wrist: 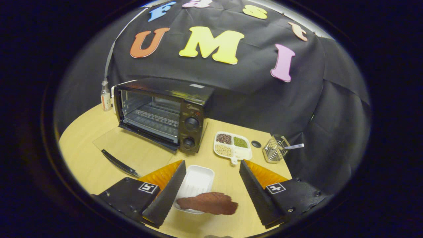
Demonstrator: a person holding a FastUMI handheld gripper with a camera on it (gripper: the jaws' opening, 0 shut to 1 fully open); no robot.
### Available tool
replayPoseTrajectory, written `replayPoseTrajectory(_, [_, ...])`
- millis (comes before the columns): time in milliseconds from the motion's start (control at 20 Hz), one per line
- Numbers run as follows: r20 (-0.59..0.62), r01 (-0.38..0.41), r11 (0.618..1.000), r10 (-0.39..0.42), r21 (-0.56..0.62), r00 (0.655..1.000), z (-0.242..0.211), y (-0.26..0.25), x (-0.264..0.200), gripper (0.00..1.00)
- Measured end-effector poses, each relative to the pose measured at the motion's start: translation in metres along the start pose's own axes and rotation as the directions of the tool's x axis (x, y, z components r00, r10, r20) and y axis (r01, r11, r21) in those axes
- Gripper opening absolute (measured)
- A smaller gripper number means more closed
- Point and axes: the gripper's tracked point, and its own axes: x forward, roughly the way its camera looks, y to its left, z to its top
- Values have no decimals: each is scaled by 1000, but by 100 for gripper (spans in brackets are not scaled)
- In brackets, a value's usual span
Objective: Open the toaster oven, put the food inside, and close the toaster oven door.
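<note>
The black toaster oven [165, 112] stands at the back left of the wooden table, and I can see its wire rack inside. Its glass door [132, 147] lies folded down flat on the table, with the dark handle [120, 163] at the near edge. My gripper [212, 162] is open, right of the door. Between its fingers sits a white tray [197, 180]. A flat brown slice of food [208, 202] lies across the tray's near edge, close to the left finger [167, 195]. The right finger [256, 191] stands well apart from it.
A divided white dish [243, 153] with beans and grains sits just beyond the fingers, right of the oven. Further right are a small black disc [256, 144] and a wire basket [274, 149] holding a utensil. A small bottle [105, 96] stands behind the oven's left side.
</note>
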Motion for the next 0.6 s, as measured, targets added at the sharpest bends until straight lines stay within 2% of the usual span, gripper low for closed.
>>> replayPoseTrajectory(150, [-63, -150, 985, 155, 84, 986, -29, -17, 11, 100])
replayPoseTrajectory(250, [-103, -249, 959, 263, 134, 959, -50, -13, 14, 100])
replayPoseTrajectory(350, [-147, -323, 924, 355, 203, 923, -70, -7, 16, 94])
replayPoseTrajectory(450, [-185, -378, 875, 443, 303, 877, -84, 0, 15, 86])
replayPoseTrajectory(550, [-199, -414, 809, 526, 417, 827, -95, 4, 13, 75])
replayPoseTrajectory(600, [-191, -432, 766, 570, 476, 799, -95, 7, 12, 65])
